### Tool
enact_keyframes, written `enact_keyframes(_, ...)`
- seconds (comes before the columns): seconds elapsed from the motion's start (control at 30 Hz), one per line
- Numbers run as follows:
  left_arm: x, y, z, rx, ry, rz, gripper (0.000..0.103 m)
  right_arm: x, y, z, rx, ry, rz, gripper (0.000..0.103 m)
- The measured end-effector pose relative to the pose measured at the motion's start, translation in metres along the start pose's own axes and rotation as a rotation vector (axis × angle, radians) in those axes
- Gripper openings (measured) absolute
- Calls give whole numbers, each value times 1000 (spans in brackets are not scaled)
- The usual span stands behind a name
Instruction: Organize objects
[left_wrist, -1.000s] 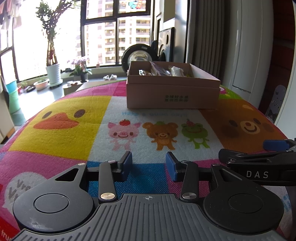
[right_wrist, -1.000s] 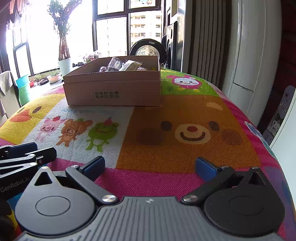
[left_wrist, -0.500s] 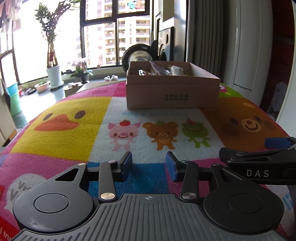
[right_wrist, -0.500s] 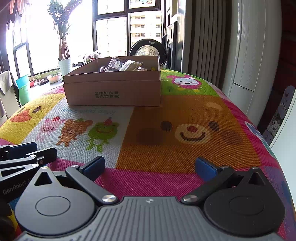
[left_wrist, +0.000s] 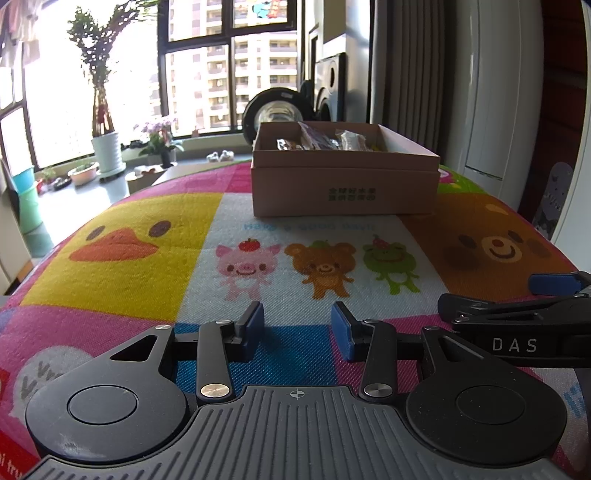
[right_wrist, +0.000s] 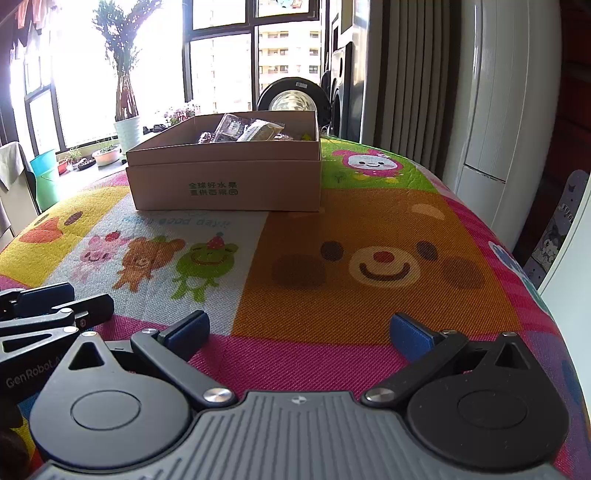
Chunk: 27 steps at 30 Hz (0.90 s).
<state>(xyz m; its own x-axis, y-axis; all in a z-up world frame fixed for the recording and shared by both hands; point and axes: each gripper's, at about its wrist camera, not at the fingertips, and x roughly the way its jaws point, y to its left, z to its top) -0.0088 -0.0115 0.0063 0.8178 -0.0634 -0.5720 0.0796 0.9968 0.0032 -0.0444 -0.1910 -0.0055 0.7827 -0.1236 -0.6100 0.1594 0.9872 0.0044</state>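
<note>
Both grippers sit low over the near edge of the desk (left_wrist: 110, 229), which is covered in a bright cartoon-animal cloth (right_wrist: 369, 302) — duck, pig, bear, frog, big bear face. The left hand-held gripper (left_wrist: 297, 326) has its blue pads a modest gap apart with nothing between them, over the blue patch of the cloth. The right hand-held gripper (right_wrist: 299, 328) is spread much wider, also empty, over the pink and orange part. Each one shows up in the other's view, so they're just beside each other.

The cardboard box (left_wrist: 345, 184) is at the far side of the desk, open on top, with green printed characters on its near wall. Inside there are some plastic-wrapped packets (right_wrist: 243, 131) — can't tell what they are. The box is well apart from both grippers, sitting roughly ahead of the left one and off to the far left of the right one.

Behind the desk there's a window and a tall potted plant (left_wrist: 105, 110).
</note>
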Motion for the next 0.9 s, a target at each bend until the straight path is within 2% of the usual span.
enact_keyframes(0.9,1,2,0,5,1,-5,45,0,1,0,2,0,-2,103)
